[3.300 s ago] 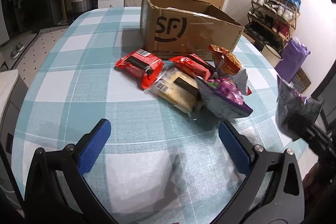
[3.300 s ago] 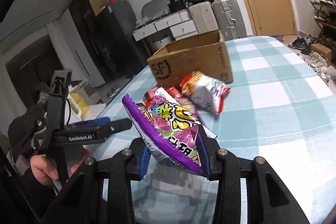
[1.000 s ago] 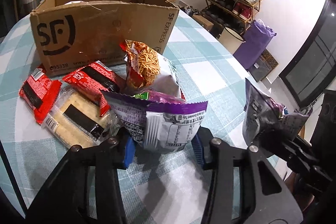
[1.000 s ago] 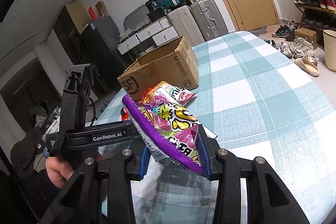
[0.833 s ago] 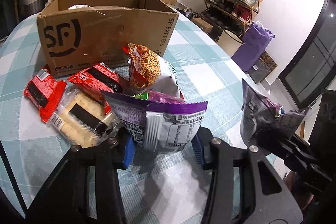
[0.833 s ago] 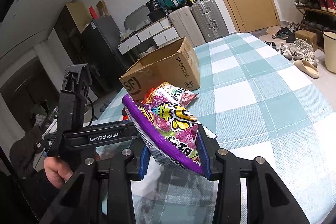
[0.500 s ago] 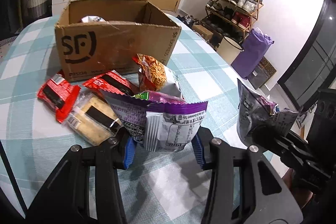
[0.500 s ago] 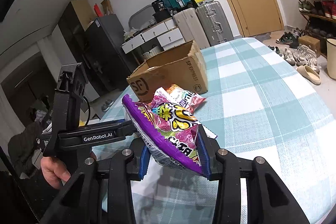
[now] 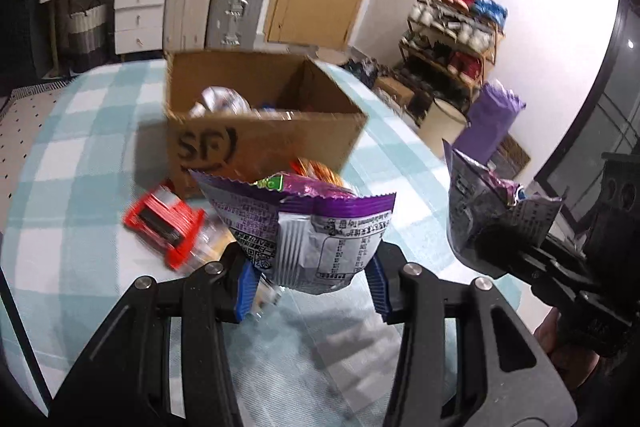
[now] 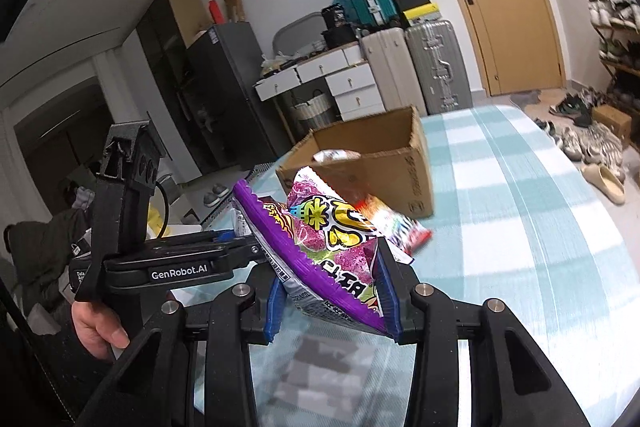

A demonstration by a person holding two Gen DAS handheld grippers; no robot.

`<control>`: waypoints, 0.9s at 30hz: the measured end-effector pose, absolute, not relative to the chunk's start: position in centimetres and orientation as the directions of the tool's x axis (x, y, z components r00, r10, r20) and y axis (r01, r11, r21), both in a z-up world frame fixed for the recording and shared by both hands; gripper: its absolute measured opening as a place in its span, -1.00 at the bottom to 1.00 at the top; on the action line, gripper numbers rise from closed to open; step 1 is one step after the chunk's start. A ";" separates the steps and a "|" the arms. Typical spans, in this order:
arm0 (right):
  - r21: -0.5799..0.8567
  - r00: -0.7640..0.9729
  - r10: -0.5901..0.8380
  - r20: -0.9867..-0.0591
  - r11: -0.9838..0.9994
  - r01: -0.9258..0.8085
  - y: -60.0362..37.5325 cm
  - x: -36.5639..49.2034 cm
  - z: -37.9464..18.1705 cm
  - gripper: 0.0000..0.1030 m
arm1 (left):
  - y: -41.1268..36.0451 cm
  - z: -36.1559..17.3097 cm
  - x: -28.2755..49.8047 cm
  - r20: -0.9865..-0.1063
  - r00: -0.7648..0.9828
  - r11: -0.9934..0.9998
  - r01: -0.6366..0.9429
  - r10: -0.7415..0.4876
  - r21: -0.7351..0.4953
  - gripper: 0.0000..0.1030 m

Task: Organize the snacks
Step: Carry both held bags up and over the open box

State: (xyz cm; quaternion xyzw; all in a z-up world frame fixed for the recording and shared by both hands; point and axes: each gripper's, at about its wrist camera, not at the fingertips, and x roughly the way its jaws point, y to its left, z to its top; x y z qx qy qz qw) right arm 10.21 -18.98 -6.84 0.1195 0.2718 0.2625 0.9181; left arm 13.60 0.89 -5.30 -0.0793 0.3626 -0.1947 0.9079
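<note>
Purple packets are held by both grippers, one each. In the left wrist view, the left gripper point(image 9: 312, 279) is clamped on a purple snack bag point(image 9: 304, 227), printed back showing, pinched by its lower part between the blue pads and carried clear of the checked tablecloth point(image 9: 80, 187). In the right wrist view, the right gripper point(image 10: 332, 291) is likewise closed on a second purple bag point(image 10: 332, 243), tilted with its bright front upward, also off the table.

Beyond the grippers, a red packet point(image 9: 164, 223) lies on the cloth, with a pale wrapped item partly visible just beside it and an orange-topped bag point(image 9: 316, 169) partly hidden behind the left-held bag; all sit just in front of the open cardboard box point(image 9: 260, 123). At least one silvery packet point(image 9: 220, 101) is already inside the box.

The task is judged partly done: something is boxed, two bags are in hand and probably bound for the box, and several packets remain on the table to be gathered.
</note>
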 end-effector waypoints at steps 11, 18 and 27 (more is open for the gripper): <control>0.318 0.693 0.583 -0.425 0.813 -0.488 -16.8 14.2 -2.8 -0.23 | 4.7 0.3 15.1 -0.590 0.713 0.925 0.273 -0.378 -0.263 -0.18; 0.311 0.682 0.600 -0.417 0.800 -0.514 -15.6 17.2 -1.0 -0.23 | 4.9 3.0 16.7 -0.583 0.727 0.932 0.269 -0.363 -0.244 -0.18; 0.322 0.681 0.612 -0.403 0.791 -0.520 -15.6 21.4 1.3 -0.23 | 5.4 6.5 22.0 -0.583 0.736 0.939 0.272 -0.343 -0.208 -0.18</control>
